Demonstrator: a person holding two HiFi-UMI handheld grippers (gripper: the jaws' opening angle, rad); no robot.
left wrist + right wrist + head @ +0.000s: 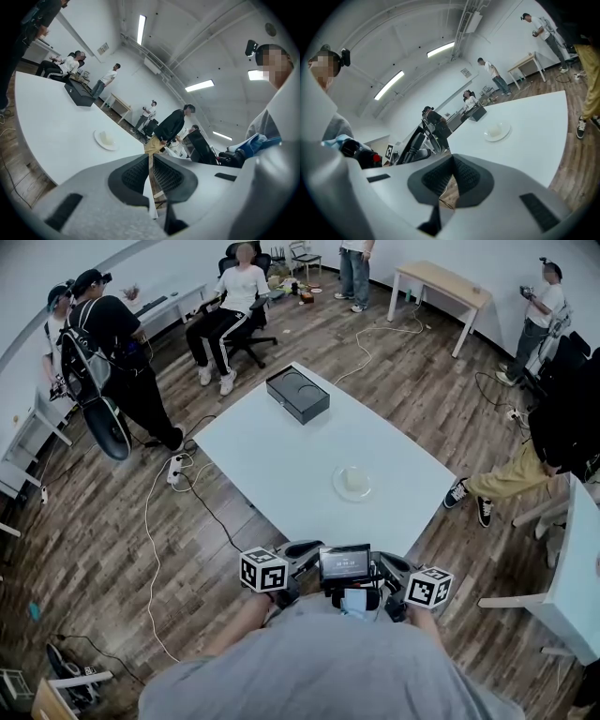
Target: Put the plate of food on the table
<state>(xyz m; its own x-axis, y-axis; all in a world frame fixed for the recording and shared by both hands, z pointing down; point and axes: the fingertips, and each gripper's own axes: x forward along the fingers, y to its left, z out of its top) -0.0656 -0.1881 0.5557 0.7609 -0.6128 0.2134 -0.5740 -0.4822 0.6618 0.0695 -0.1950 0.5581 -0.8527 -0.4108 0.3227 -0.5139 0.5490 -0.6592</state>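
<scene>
you're holding the left gripper (151,176) and right gripper (452,180) clenched, empty. the plate of food (352,483) is sitting on the white table (272,456) at 12 o'clock.

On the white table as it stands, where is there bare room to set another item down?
The table is mostly bare: a wide stretch between the black box and the plate of food, and the strip left of the plate. Only the far corner, under the box, is taken.
</scene>
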